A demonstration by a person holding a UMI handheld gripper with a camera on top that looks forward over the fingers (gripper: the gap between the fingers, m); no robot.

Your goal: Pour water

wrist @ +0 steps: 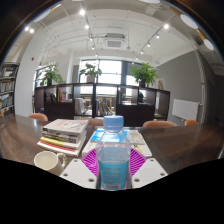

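Note:
A clear plastic water bottle (pixel 113 155) with a light blue cap and blue-tinted water stands upright between my two fingers. My gripper (pixel 113 165) is shut on it: both magenta pads (pixel 91 161) press on its sides. The bottle hides the table just ahead of the fingers. A pale round cup or bowl (pixel 46 160) sits on the dark wooden table (pixel 20 140) to the left of the fingers.
A stack of books (pixel 64 133) lies on the table just beyond the cup. Papers lie behind the bottle to the right. Chairs (pixel 158 125) stand at the table's far side. Beyond are partitions, potted plants and large windows.

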